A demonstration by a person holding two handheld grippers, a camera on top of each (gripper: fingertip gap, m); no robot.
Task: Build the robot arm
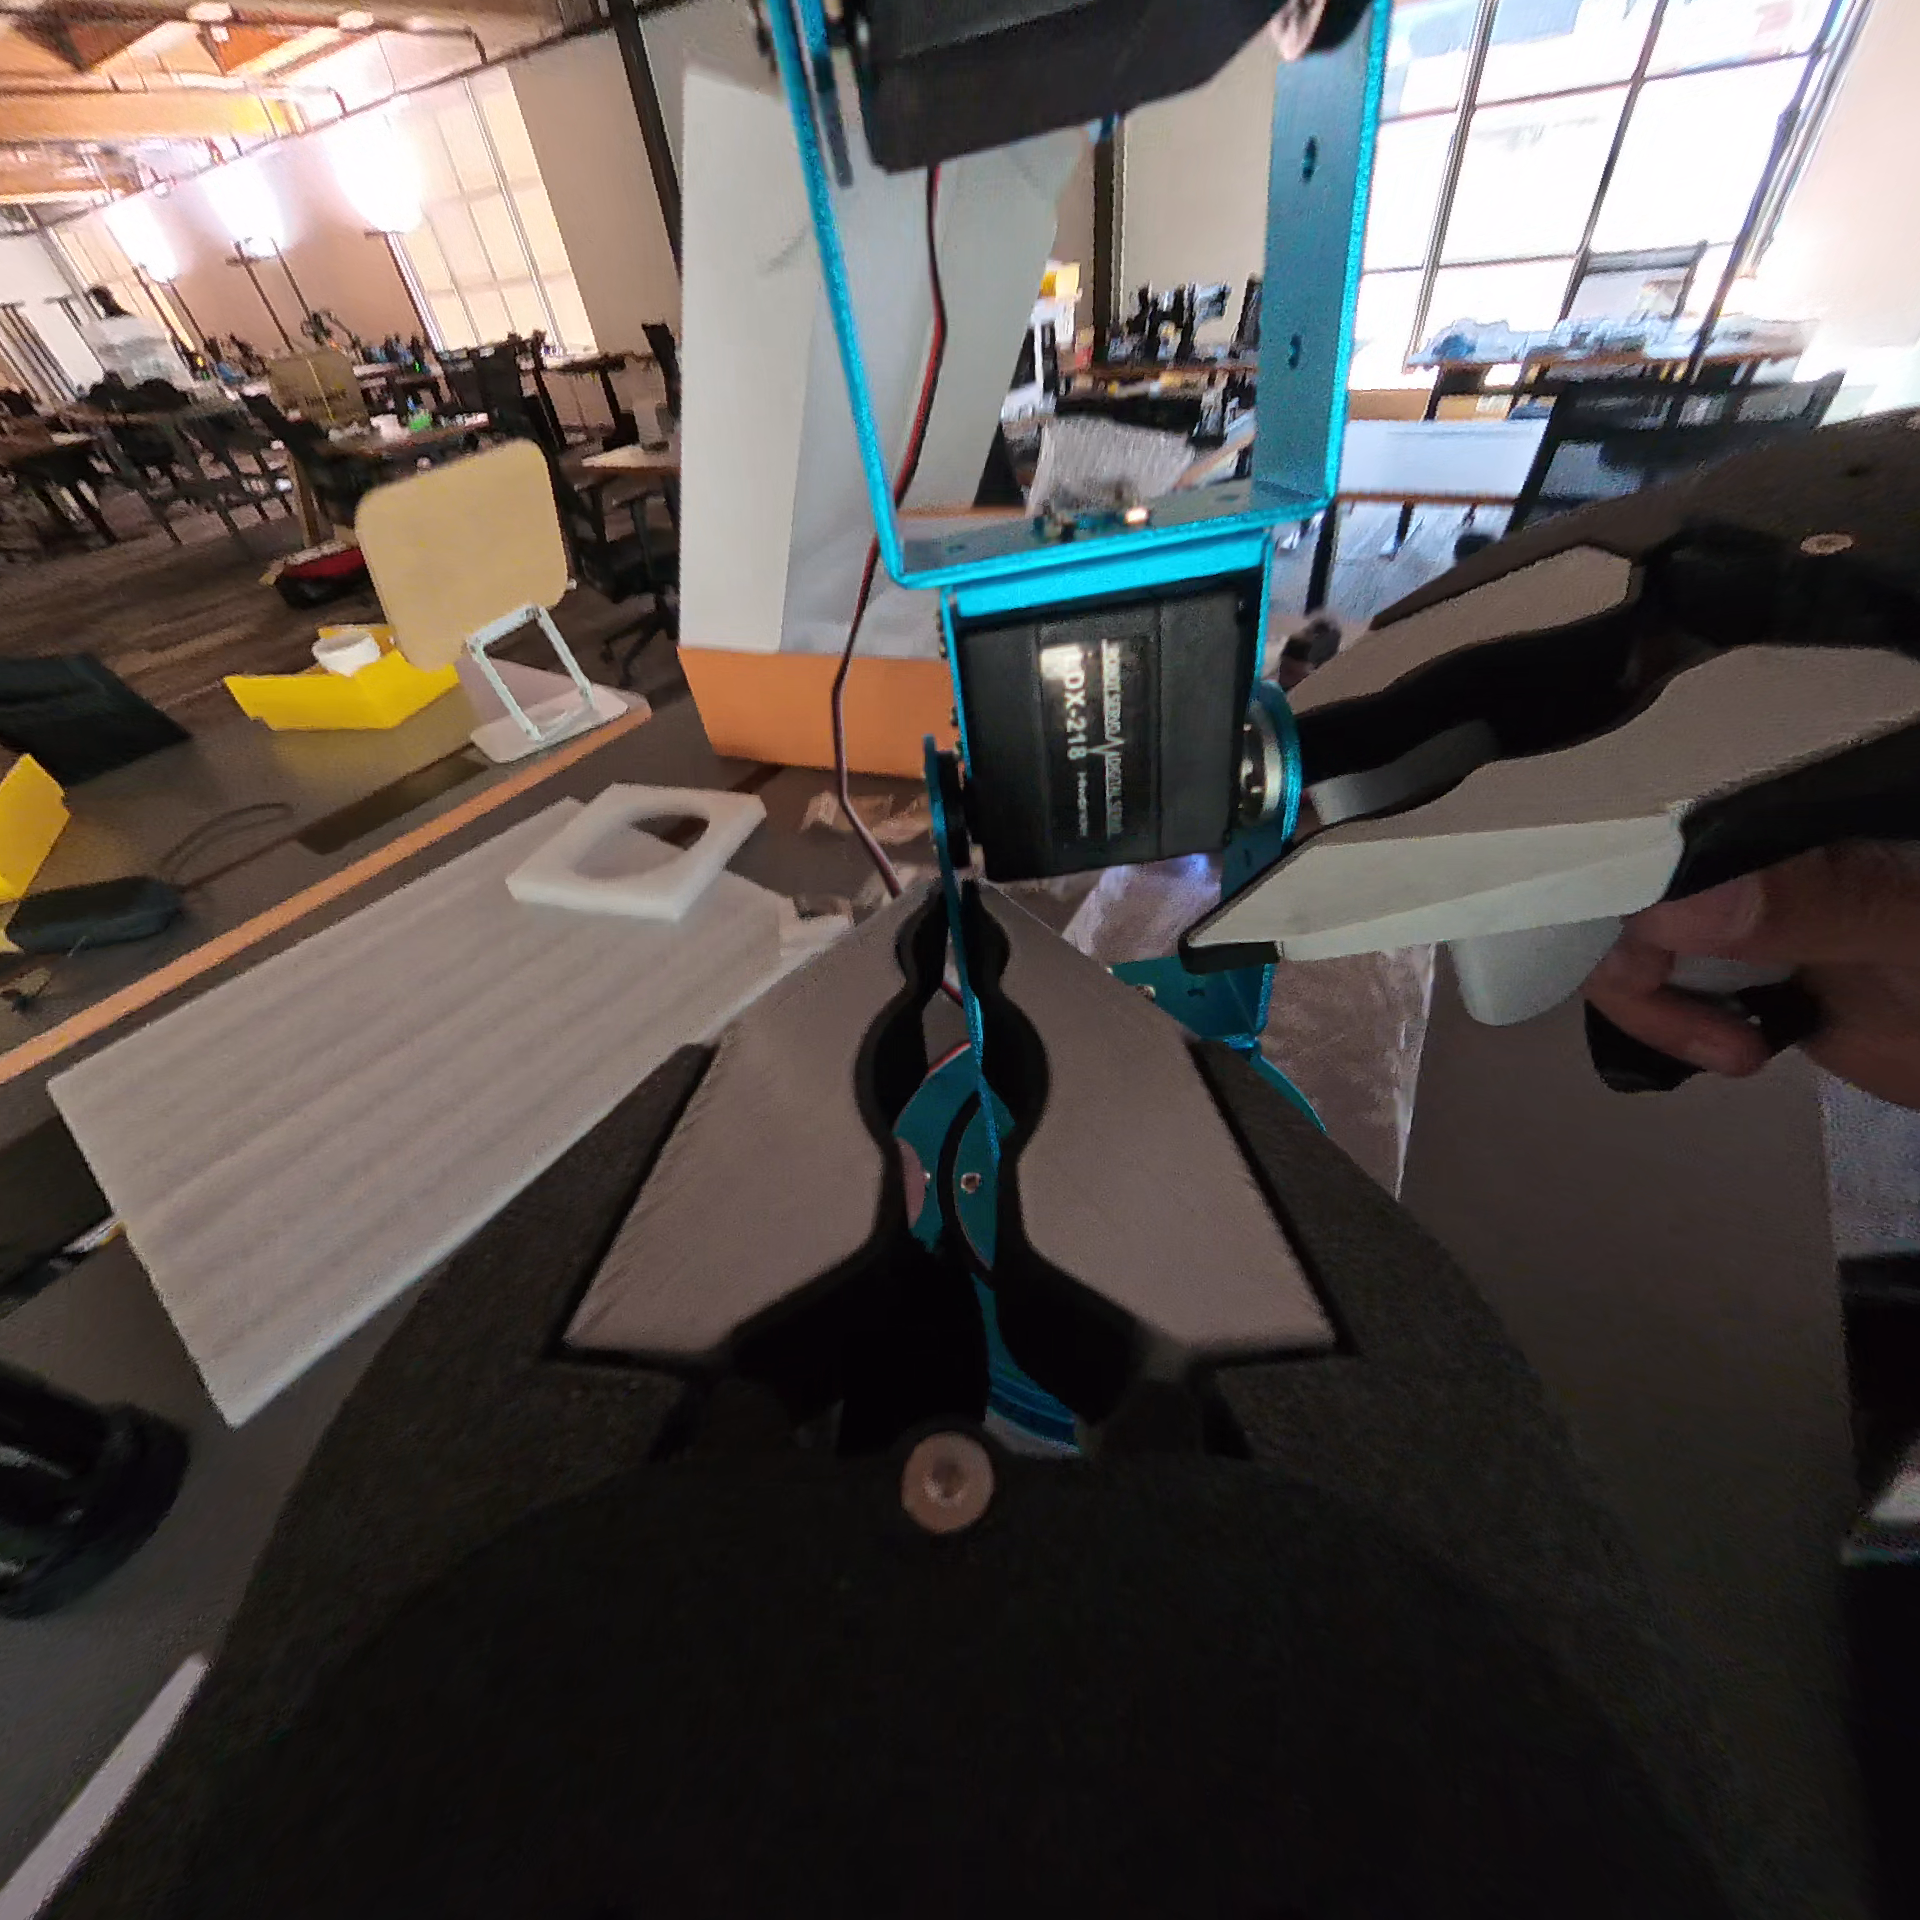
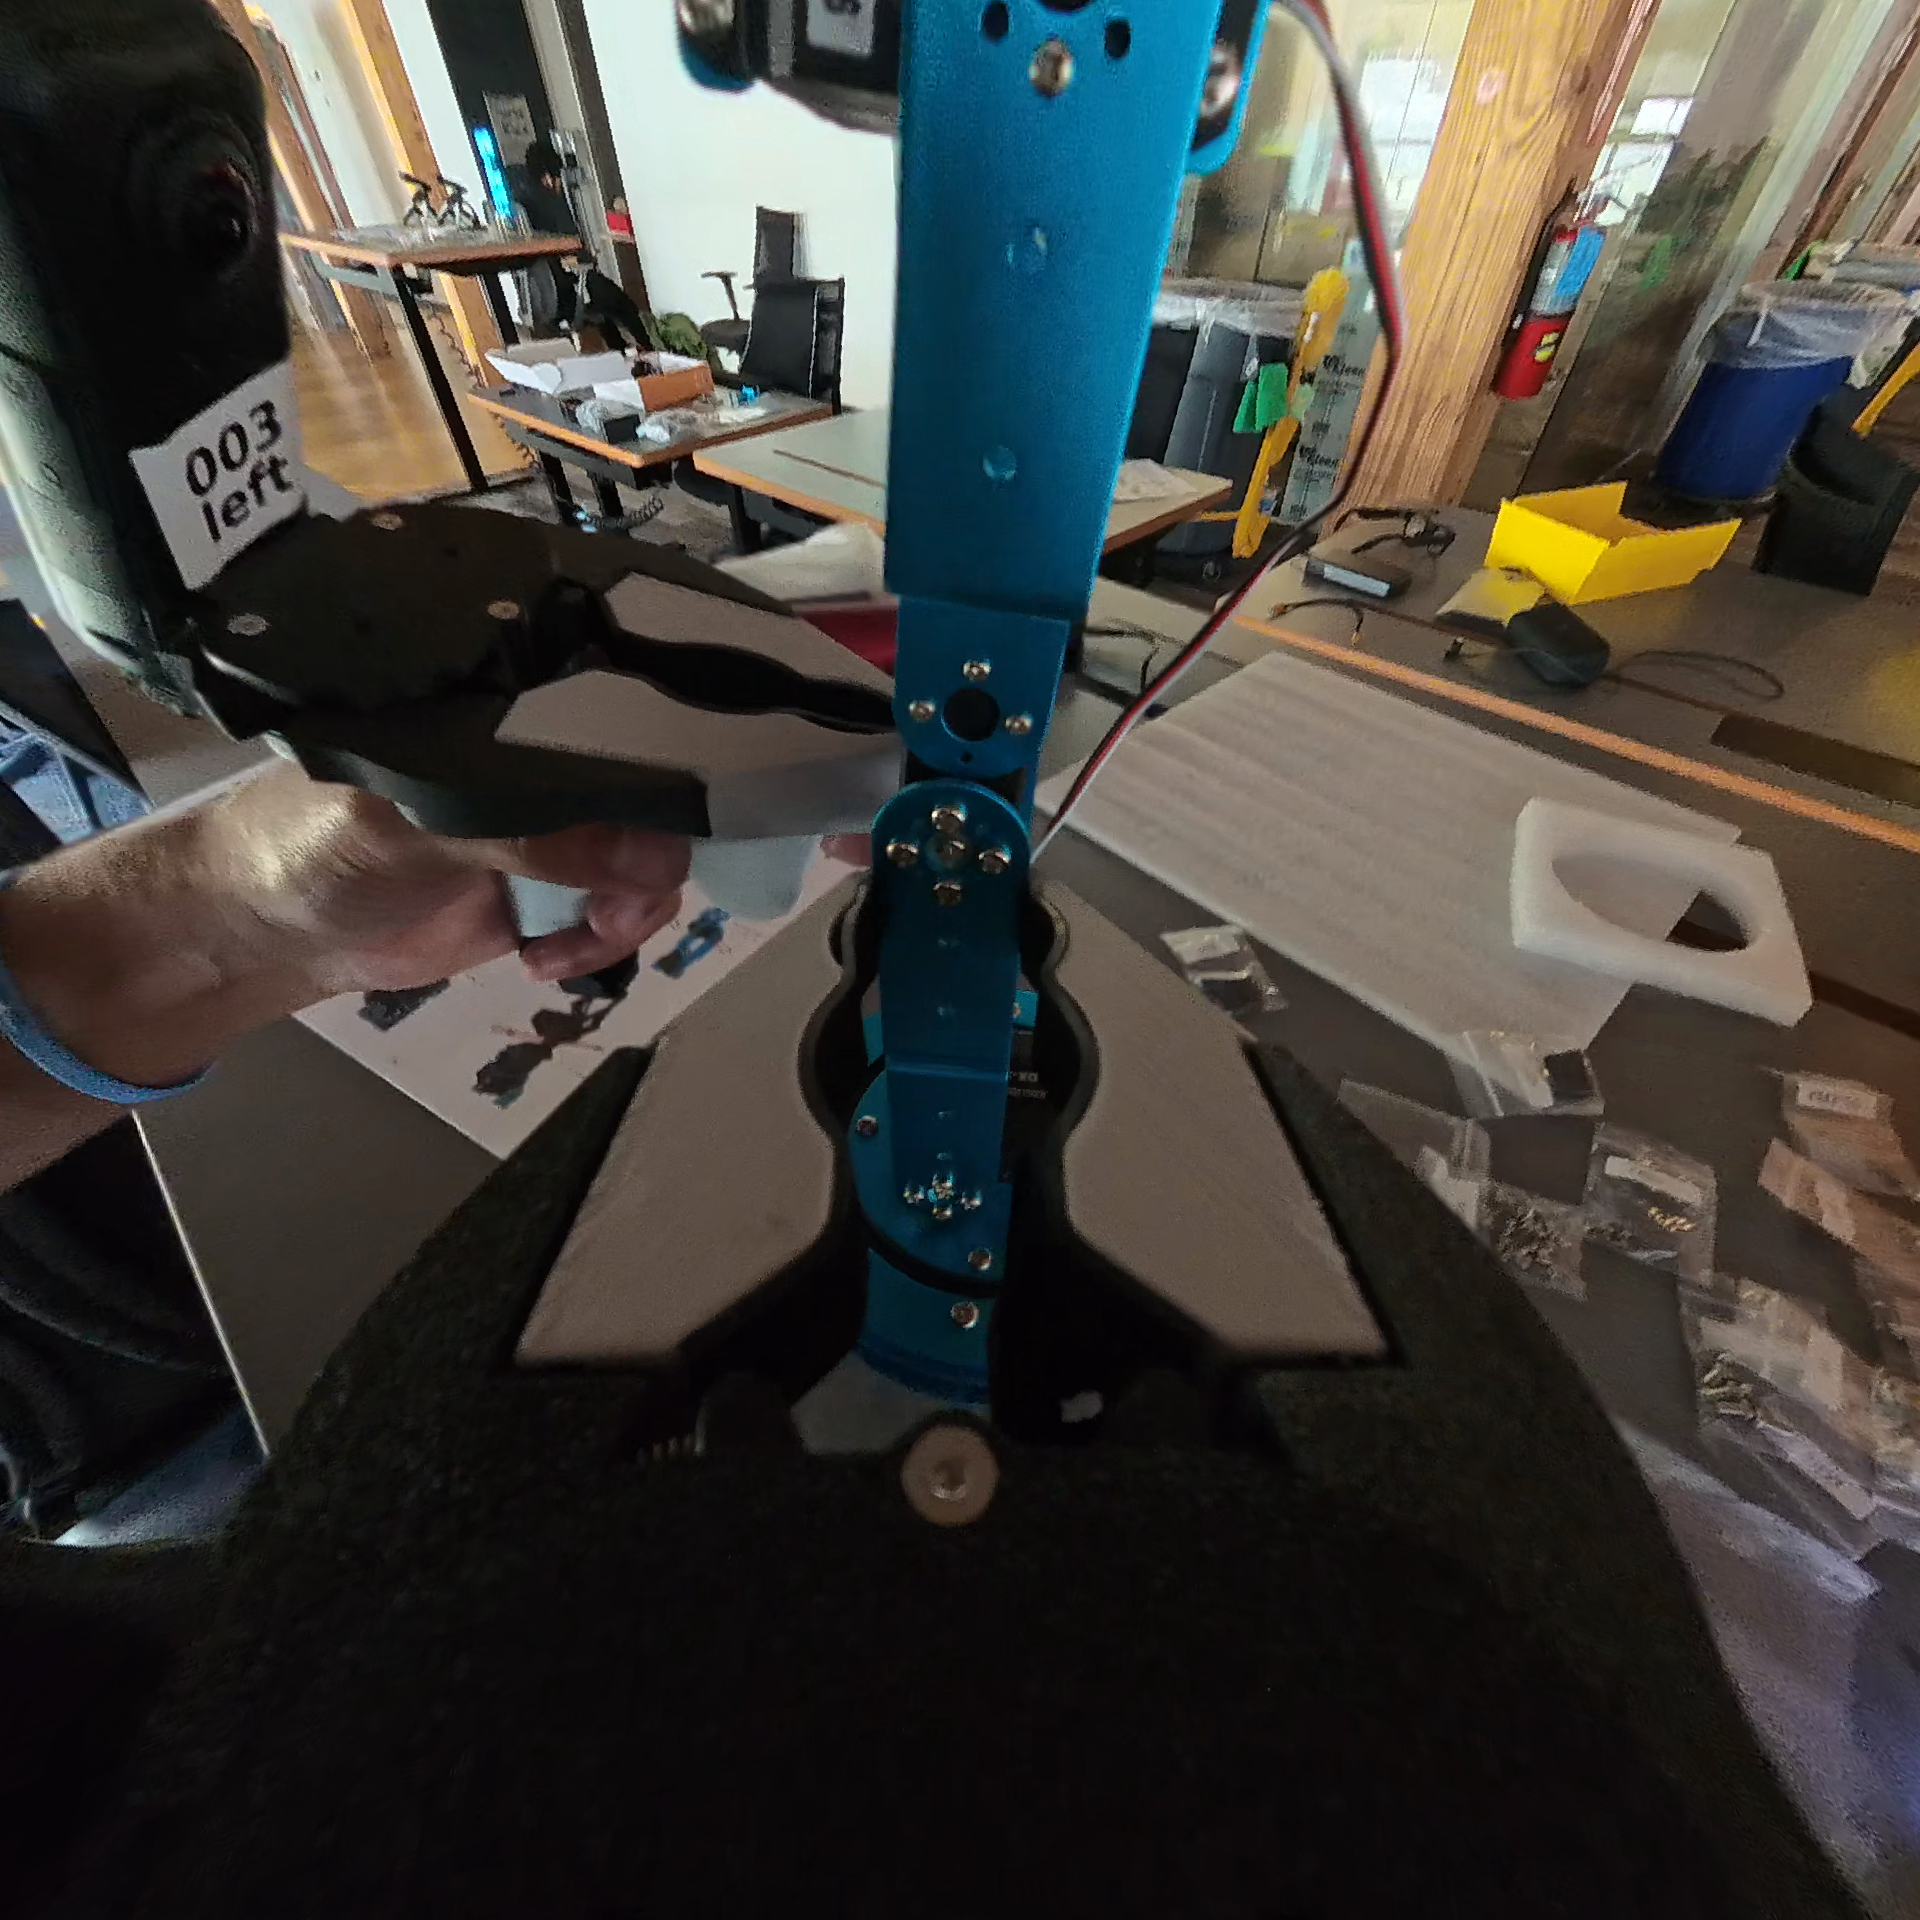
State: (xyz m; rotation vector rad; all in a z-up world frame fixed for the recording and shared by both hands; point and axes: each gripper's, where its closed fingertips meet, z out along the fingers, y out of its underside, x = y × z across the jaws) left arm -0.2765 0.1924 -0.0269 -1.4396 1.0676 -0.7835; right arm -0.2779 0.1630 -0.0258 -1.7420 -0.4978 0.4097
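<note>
Left gripper (image 1: 961, 894): clamps a thin blue metal bracket plate of the blue servo arm assembly (image 1: 1107, 748), edge-on between its grey pads.
Right gripper (image 2: 945, 894): closed around the same assembly's lower blue link.
Beyond: white foam sheet (image 1: 416, 1039), square white foam frame (image 2: 1652, 914) on it.
Right side: bagged screws (image 2: 1652, 1226).

Blue servo-bracket arm (image 2: 1023, 343) upright, clamped by both hand-held grippers.

2 grippers (image 2: 940, 914) (image 1: 961, 904) are seen, 1 blue servo arm (image 2: 997, 416), 1 foam sheet (image 1: 416, 1039), 1 white foam frame (image 1: 634, 847), 2 yellow bins (image 1: 332, 696).
</note>
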